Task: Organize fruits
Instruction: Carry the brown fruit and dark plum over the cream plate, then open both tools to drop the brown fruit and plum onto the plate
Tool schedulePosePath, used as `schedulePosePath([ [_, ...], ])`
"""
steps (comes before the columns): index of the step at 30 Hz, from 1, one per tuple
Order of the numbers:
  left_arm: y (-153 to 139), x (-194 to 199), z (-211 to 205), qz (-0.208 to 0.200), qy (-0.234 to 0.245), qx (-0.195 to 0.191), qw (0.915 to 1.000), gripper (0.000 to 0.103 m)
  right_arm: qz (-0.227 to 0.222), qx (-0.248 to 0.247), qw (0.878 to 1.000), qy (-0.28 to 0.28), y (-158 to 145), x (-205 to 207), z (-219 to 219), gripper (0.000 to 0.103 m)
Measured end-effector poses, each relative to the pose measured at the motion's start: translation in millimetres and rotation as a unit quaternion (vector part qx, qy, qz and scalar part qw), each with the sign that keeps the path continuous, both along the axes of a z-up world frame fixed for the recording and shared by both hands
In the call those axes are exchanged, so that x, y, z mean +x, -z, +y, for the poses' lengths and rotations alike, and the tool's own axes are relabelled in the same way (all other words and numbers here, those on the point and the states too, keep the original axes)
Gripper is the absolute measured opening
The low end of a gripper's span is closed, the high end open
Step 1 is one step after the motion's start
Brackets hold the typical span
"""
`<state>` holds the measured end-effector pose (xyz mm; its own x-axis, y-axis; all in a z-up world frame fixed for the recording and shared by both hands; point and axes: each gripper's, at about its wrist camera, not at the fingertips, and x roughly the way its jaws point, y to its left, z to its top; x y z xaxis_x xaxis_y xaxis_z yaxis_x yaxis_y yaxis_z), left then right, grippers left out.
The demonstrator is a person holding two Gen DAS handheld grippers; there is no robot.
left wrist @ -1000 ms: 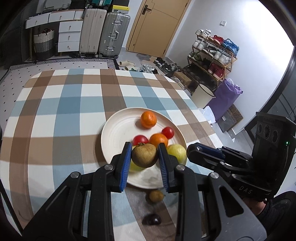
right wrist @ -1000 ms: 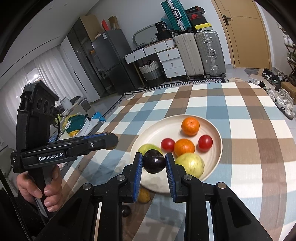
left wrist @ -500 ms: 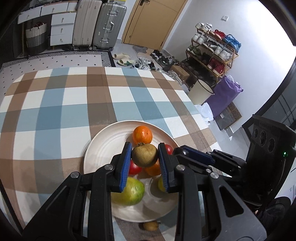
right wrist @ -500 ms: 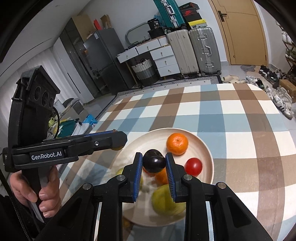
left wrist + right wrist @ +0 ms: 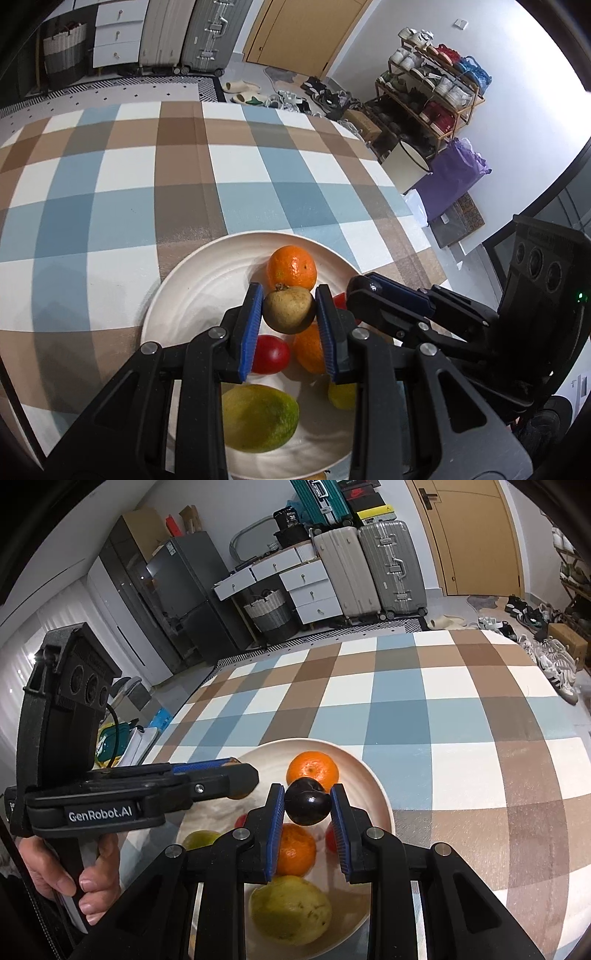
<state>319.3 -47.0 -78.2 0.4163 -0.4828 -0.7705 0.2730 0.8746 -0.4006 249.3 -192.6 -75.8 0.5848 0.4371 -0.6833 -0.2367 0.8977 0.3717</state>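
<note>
Left tongs (image 5: 289, 314): clenched on a small brownish fruit (image 5: 288, 309), blue pads pressing both its sides; held above the plate (image 5: 192, 295).
Right tongs (image 5: 307, 806): clenched on a dark purple, nearly black fruit (image 5: 307, 806), held above the same plate, in front of the far orange (image 5: 312, 770).
Plate: round, cream-coloured, resting on the checked cloth of the surface (image 5: 122, 206).
Fruit on the plate: two oranges, far one at the back and a near one (image 5: 309, 350) under the left tongs; a red tomato (image 5: 269, 354) beside the near orange; a green-yellow mango (image 5: 258, 417) at the front; a yellow-green pear (image 5: 290, 908) below the right tongs; another red fruit partly hidden behind the tongs.
Hand (image 5: 66, 875): grips the handle of the left tool, seen from the right wrist camera.
Tools: side by side, tips near each other over the plate, both pointing down at a slant.
Background: suitcases, drawers, a door and a shoe rack.
</note>
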Motion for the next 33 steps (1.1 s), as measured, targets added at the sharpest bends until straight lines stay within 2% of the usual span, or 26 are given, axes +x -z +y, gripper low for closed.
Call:
schedulePosePath([
  [15,6.0,5.9,-6.1,0.005,0.008,0.001,1.0,0.026,0.003,-0.001,1.0,-0.008,9.9,3.0,3.5,0.026],
  [17,4.3,5.4,-5.8,0.002,0.004,0.004,1.0,0.026,0.004,-0.002,1.0,-0.009,9.6,2.6,3.0,0.035],
  [18,2.3,4.3,-5.1,-0.001,0.001,0.007,1.0,0.026,0.003,-0.004,1.0,-0.006,8.8,1.9,2.1,0.047],
  [19,-0.1,2.8,-3.8,-0.006,-0.001,0.008,1.0,0.026,-0.002,-0.003,1.0,-0.003,6.5,0.0,0.5,0.053],
  [23,-11.1,-4.9,4.4,-0.017,-0.012,0.006,0.9998,0.026,-0.028,-0.003,1.0,0.002,-6.3,-8.9,-4.1,0.055],
  [29,-26.4,-25.3,20.0,-0.032,-0.03,0.008,0.999,0.026,-0.036,0.004,0.999,0.01,-18.6,-21.4,-8.5,0.056],
  [33,-33.8,-43.1,28.0,-0.044,-0.04,0.016,0.9981,0.027,-0.046,0.005,0.999,0.012,-27.5,-35.8,-8.8,0.062],
])
